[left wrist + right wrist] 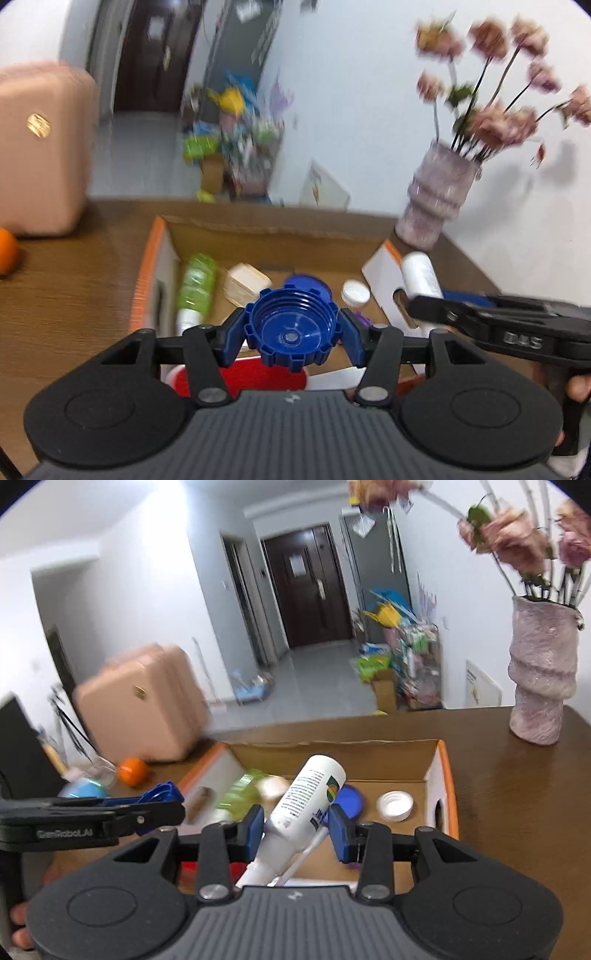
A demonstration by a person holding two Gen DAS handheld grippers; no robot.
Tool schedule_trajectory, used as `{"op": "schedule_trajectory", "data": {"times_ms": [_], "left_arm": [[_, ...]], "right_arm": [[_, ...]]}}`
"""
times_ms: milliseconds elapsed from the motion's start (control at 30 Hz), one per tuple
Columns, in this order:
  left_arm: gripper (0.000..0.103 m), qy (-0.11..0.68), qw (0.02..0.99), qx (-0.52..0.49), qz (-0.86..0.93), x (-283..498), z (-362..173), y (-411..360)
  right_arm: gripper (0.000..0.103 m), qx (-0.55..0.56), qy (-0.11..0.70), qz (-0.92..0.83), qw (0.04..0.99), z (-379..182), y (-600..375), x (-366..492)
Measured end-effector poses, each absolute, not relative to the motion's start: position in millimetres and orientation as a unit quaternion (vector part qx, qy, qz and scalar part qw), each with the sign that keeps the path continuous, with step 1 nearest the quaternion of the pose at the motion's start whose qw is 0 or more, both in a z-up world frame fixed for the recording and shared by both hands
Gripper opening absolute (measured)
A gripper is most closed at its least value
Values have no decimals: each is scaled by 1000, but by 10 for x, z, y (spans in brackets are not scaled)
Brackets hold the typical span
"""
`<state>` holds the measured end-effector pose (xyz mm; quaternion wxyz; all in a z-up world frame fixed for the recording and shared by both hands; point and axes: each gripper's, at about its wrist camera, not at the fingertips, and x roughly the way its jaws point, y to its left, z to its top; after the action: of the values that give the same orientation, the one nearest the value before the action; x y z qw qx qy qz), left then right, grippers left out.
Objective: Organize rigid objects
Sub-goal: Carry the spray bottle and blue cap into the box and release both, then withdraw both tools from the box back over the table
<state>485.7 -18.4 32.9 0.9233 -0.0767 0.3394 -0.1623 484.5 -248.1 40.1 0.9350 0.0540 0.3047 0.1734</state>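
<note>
My left gripper (291, 334) is shut on a large blue screw cap (291, 325), open side toward the camera, held above the near end of the cardboard box (258, 229). My right gripper (297, 829) is shut on a white spray bottle (308, 799), tilted with its base up, over the same box (332, 747). The bottle also shows in the left wrist view (421, 275). In the box lie a green bottle (197, 284), a wooden block (245, 282), a blue lid (351, 799), a white cap (395, 805) and a red object (255, 378).
The box sits on a brown wooden table (517, 794). A pink vase with dried flowers (541, 672) stands at the table's far right. A pink suitcase (144, 709), an orange (132, 771) and a blue ball (86, 789) are at the left.
</note>
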Motion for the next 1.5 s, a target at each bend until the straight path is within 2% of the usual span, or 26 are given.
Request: {"op": "schedule_trajectory", "data": {"times_ms": [133, 300, 333, 367, 400, 667, 767, 833, 933, 1067, 1133, 1200, 1500], "left_arm": [[54, 363, 918, -38, -153, 5279, 54, -403], [55, 375, 916, -5, -143, 5504, -225, -624], [58, 374, 917, 0, -141, 5508, -256, -644], [69, 371, 919, -1, -136, 5511, -290, -645], [75, 367, 920, -4, -134, 5495, -312, -634], [81, 342, 932, -1, -121, 5274, -93, -473], [84, 311, 944, 3, -114, 4942, 126, -290], [88, 290, 951, 6, -106, 4640, 252, -154], [101, 246, 964, 14, -96, 4088, 405, 27], [102, 199, 979, 31, -40, 3327, 462, 197], [103, 181, 983, 32, -24, 2942, 456, 267], [103, 168, 985, 34, -14, 2614, 439, 327], [103, 184, 981, 53, 36, 1668, 138, 460]], "right_arm": [[37, -5, 348, 116, 930, 181, -2481, 5296], [37, -141, 393, 79, 905, -150, -2309, 5486], [38, -163, 398, 72, 900, -209, -2273, 5496], [38, -178, 401, 69, 896, -253, -2240, 5493], [38, -184, 403, 71, 894, -284, -2226, 5480], [38, -168, 371, 75, 910, -30, -2226, 5310], [43, -152, 334, 95, 925, 247, -2211, 4999], [50, -141, 308, 108, 935, 406, -2212, 4710], [50, -110, 263, 135, 949, 576, -2227, 4241], [50, -76, 200, 168, 962, 684, -2202, 3553], [55, -59, 174, 182, 966, 675, -2200, 3262], [56, -35, 161, 190, 968, 629, -2255, 3002], [59, 17, 181, 139, 973, 210, -2514, 2199]]}}
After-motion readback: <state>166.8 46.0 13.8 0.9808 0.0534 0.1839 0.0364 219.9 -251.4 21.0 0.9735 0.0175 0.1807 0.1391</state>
